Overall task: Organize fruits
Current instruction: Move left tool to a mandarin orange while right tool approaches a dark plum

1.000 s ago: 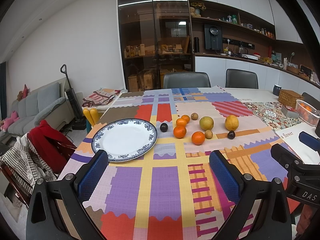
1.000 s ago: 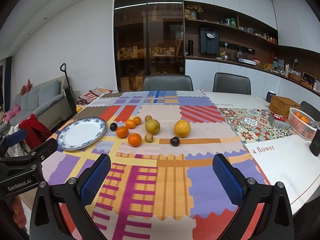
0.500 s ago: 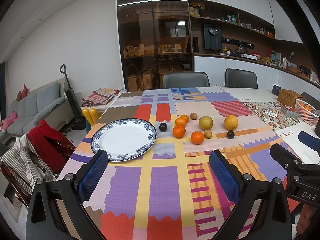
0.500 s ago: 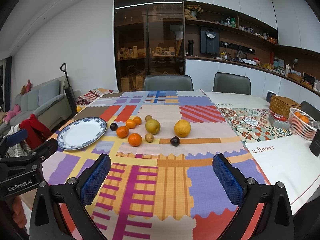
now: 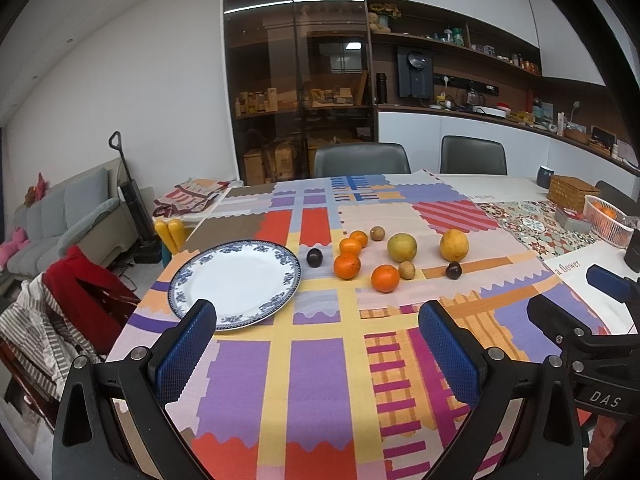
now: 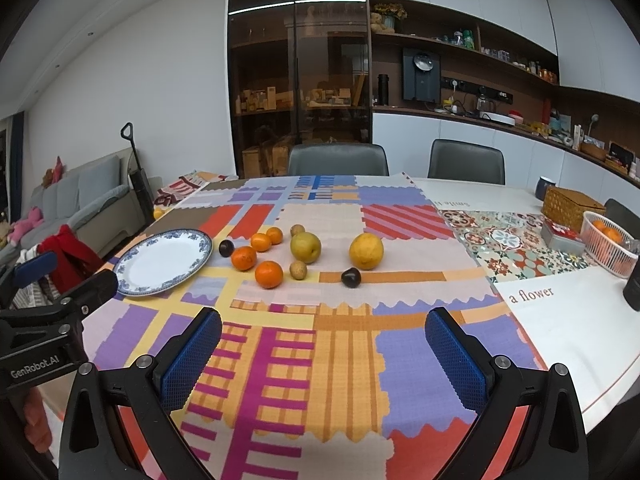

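Both grippers held over near table edge: left gripper [image 5: 316, 344] fingers wide, nothing held; right gripper [image 6: 322, 348] same. Plate [image 5: 236, 282] bare nr left edge; oranges [image 5: 347, 266] clustered mid-table.

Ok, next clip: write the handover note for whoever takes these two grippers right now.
Left gripper: open, holding nothing, above the tablecloth near the plate.
Right gripper: open, holding nothing, short of the fruit.
Plate bare. All fruit loose on the cloth beside it: four oranges, two dark plums, two small brown fruits, a pear and a large yellow citrus.
Done: nothing. Left: every piece.
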`<state>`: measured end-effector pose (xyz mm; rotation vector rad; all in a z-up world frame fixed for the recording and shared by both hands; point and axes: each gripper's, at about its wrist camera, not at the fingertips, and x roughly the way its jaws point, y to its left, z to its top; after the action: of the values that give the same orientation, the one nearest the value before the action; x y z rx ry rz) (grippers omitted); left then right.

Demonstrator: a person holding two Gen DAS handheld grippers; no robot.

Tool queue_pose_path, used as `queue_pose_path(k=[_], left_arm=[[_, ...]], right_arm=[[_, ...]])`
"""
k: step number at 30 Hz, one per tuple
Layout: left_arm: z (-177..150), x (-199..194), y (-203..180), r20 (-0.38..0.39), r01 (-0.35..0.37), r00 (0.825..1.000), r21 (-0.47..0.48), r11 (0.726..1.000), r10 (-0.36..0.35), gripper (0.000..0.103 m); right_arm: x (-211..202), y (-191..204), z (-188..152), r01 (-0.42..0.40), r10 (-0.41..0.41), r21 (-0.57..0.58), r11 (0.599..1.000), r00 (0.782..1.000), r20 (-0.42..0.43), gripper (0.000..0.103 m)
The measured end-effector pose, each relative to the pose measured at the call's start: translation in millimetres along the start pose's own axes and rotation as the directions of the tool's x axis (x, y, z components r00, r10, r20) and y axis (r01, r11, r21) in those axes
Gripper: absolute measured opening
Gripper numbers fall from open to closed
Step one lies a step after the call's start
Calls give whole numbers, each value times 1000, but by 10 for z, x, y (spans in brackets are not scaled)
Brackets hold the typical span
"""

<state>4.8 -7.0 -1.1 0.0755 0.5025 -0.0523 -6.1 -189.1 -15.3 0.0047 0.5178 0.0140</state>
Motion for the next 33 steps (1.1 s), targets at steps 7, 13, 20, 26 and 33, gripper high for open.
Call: queue_pose_path(k=[7, 13, 20, 26, 33], left_arm=[[63, 255, -105, 7, 37, 999, 61, 997, -38, 100], [96, 517, -178, -22, 91, 996, 85, 992, -90, 89], [202, 821, -268, -63, 142, 989, 86, 986, -137, 79], [298, 1082, -316, -100, 174, 981, 75, 982, -166, 74], [289, 1415, -422, -149, 216, 968, 98, 971, -201, 68]], right_arm=[[180, -24, 40, 7, -7, -39, 999, 1000, -2, 103], [446, -126, 147, -11, 10, -39, 999, 1000, -29, 101], [757, -184, 248, -40, 38, -28, 999, 997, -72, 91], [1053, -236, 350, -72, 71, -3, 997, 989, -129, 81], [1356, -286, 352, -81, 80, -1, 997, 978, -194, 73]])
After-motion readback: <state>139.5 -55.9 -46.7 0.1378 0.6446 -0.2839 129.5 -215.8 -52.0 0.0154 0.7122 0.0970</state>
